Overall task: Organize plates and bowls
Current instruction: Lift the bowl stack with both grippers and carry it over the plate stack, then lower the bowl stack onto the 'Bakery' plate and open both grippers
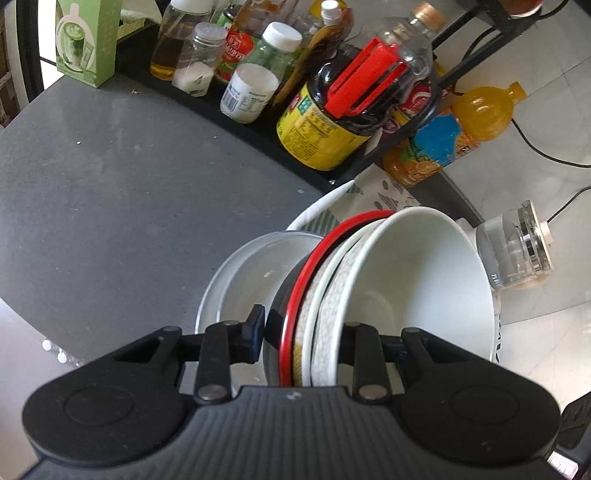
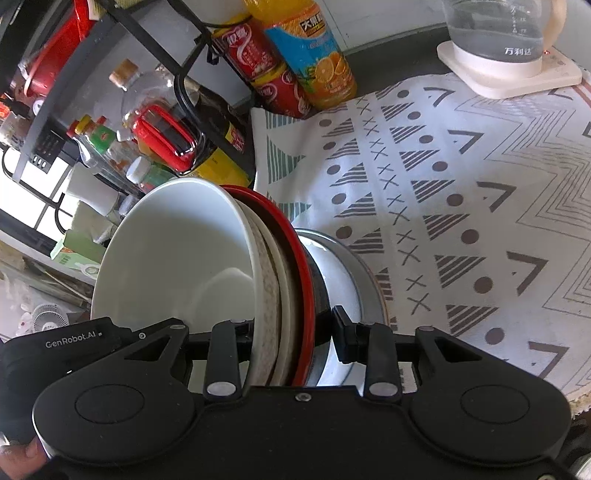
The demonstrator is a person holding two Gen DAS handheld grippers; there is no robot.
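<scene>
A stack of nested bowls is gripped from two opposite sides. Innermost is a white bowl, then a speckled bowl, and outermost a black bowl with a red rim. My left gripper is shut on the stack's wall, one finger inside the white bowl and one outside the black bowl. My right gripper clamps the opposite wall the same way. Under the stack lies a white grey-rimmed dish; whether they touch is hidden.
A black rack with several sauce and spice bottles stands behind. An orange juice bottle and a glass kettle on a white base are nearby. A patterned cloth covers part of the grey counter.
</scene>
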